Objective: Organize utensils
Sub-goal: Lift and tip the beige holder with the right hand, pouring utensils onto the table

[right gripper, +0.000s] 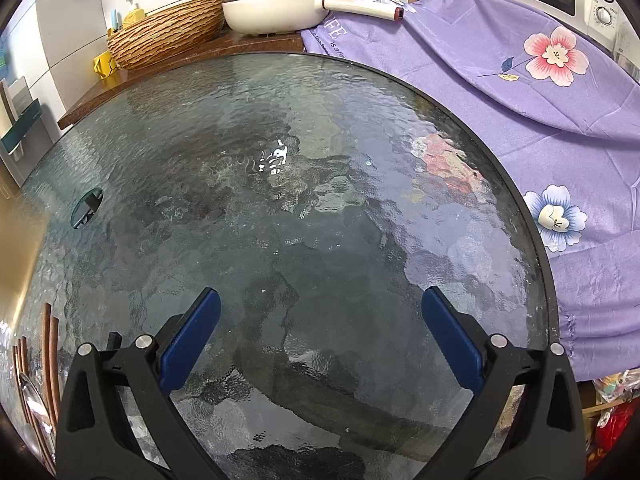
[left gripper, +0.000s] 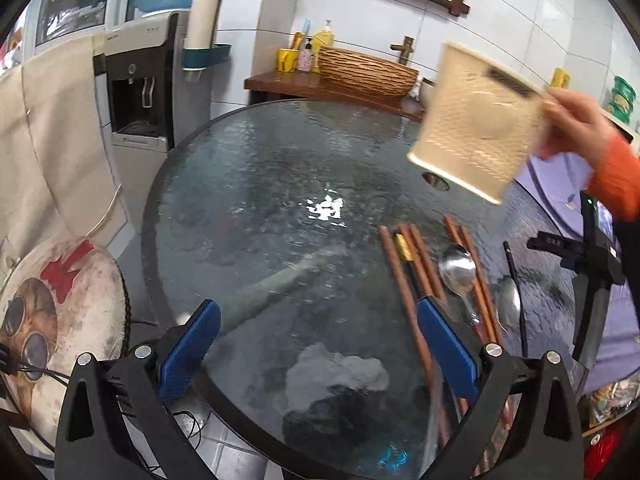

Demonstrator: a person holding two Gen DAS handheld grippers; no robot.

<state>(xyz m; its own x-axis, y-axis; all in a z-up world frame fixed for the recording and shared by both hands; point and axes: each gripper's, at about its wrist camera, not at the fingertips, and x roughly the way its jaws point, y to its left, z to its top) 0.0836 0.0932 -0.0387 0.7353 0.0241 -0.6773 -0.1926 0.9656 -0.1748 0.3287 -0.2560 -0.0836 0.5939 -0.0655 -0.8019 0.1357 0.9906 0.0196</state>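
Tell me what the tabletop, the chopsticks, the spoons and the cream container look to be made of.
Tabletop: textured glass, rippled, glossy glare, floor showing through.
Chopsticks: reddish-brown, matte, likely wood; one is black with a gold band.
Spoons: polished metal, mirror-like, probably stainless steel.
Cream container: embossed pattern, dull sheen; plastic or ceramic, cannot tell, as it is blurred.

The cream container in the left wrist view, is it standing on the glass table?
No, a bare hand holds the cream container tilted in the air above the glass table.
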